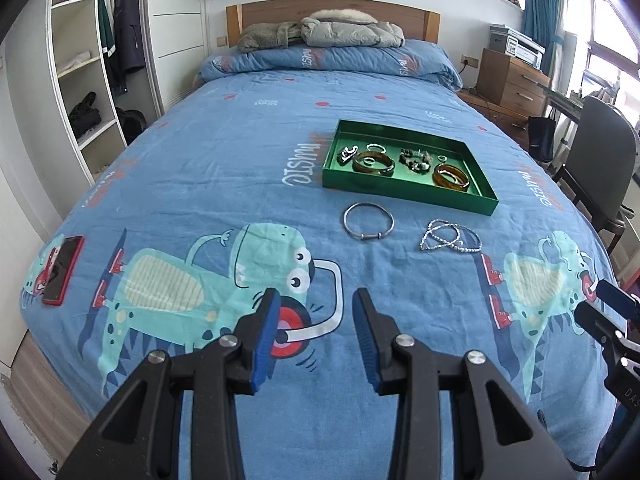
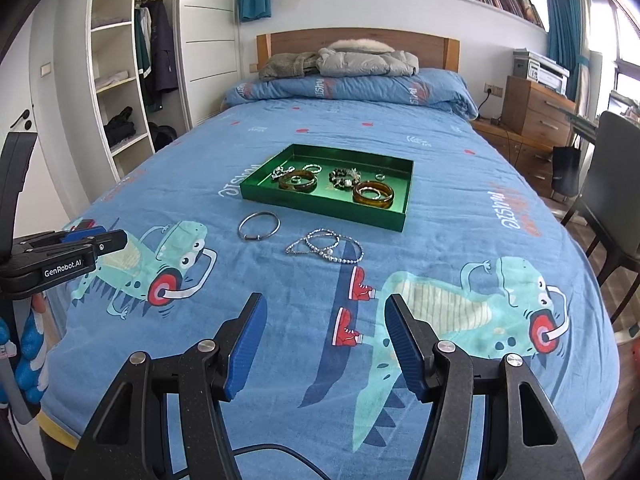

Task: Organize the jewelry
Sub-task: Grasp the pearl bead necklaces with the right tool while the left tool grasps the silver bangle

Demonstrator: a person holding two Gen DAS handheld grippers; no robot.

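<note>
My left gripper (image 1: pixel 316 300) gapes empty; right gripper (image 2: pixel 326 304) wider, empty. Silver bangle (image 1: pixel 369 223) at twelve, bead strands (image 1: pixel 450 236) at one, green tray (image 1: pixel 408 190) beyond.

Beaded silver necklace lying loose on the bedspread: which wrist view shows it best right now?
The right wrist view: the beaded silver necklace lies near the picture's middle, its loops and beads easy to separate, just in front of the green metal tray. The left wrist view shows the necklace whole too, but off to the right.
</note>
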